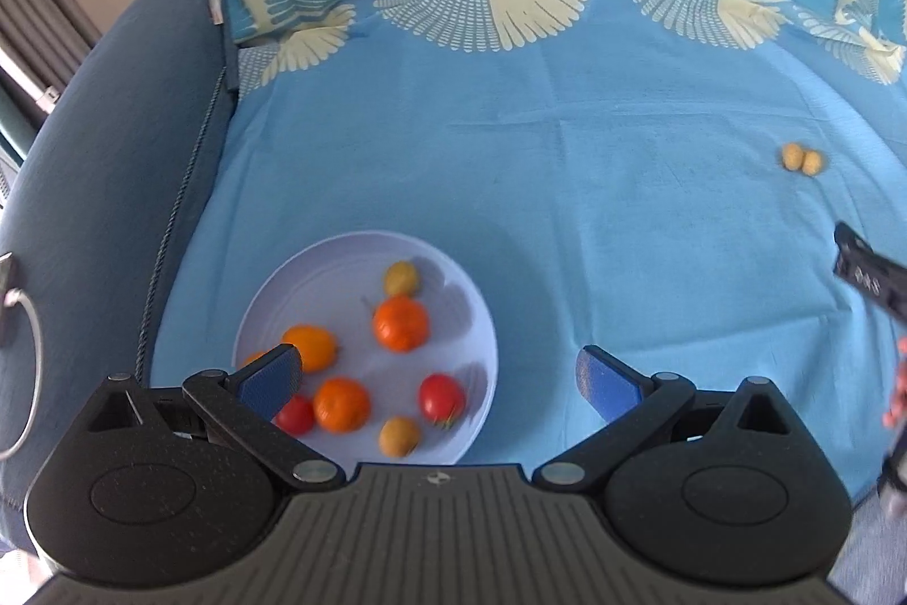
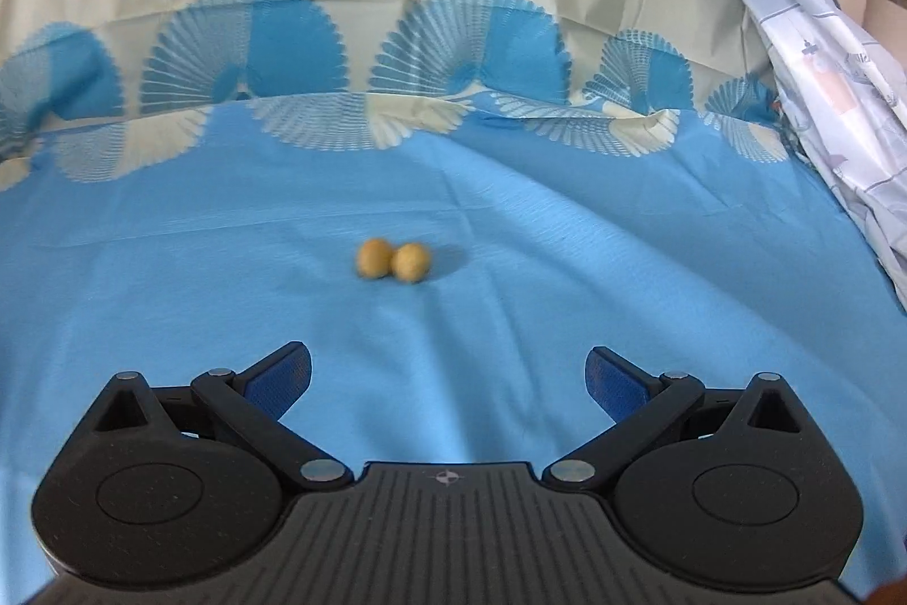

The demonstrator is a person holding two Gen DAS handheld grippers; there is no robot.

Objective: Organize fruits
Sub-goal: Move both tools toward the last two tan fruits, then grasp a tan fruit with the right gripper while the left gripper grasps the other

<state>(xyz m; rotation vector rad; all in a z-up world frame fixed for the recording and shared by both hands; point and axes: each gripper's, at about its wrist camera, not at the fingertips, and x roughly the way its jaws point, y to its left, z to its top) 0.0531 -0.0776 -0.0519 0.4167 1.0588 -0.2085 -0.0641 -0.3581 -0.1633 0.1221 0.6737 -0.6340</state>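
Most fruit is held by the round pale-lilac plastic plate (image 1: 479,321), lower left; two small tan fruits (image 2: 392,260), mid-frame, are left. L tool (image 1: 439,372) & R tool (image 2: 448,372) are spread wide, empty.

Left tongs (image 1: 439,378) spread wide, blue pads facing inward, nothing held, right tongs (image 2: 448,375) likewise gaping and empty — level, pointing forward, fingertips of a hand (image 1: 895,395) blurred at the left view's edge

Plate (image 1: 317,259) count: 1. It held 3 oranges (image 1: 400,323), 2 tomatoes (image 1: 441,398), 2 yellow-brown fruits (image 1: 401,278); 2 loose fruits (image 2: 393,260) sat on the sheet.
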